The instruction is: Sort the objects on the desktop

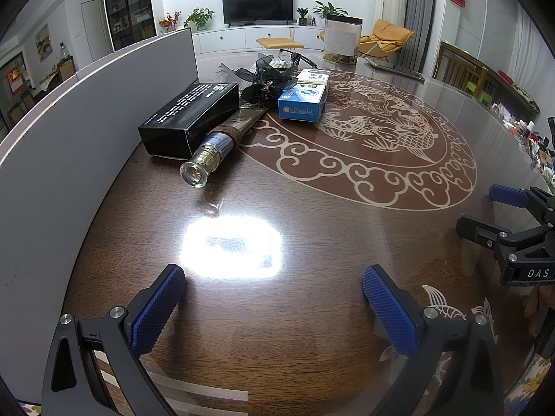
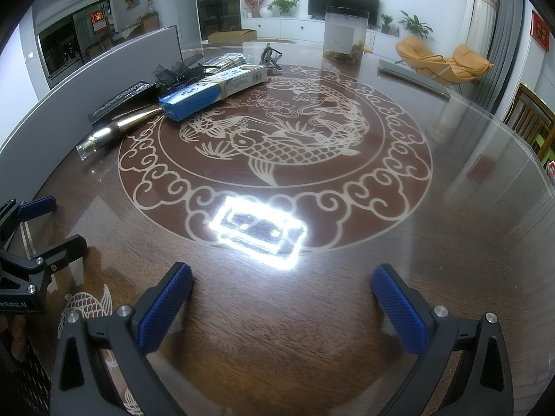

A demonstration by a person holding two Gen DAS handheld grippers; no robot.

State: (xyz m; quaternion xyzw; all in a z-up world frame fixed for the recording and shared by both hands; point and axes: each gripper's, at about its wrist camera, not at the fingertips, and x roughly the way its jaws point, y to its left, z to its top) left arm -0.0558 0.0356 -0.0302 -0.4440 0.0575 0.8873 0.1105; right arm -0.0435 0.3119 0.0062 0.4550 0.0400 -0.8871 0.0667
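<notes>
Over the table (image 1: pixel 312 228) both the left gripper (image 1: pixel 274 308) and right gripper (image 2: pixel 282 306) hang wide open, empty

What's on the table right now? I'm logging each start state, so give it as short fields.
surface: glass-topped table with fish pattern
left gripper: open, empty
right gripper: open, empty
pile: black box, tube, blue box, black ribbon
tube: lying beside black box, cap toward camera
behind pile: jar
left edge: grey board

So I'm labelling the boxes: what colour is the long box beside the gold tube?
Black with white print, the long box shows best in the left wrist view.
</notes>
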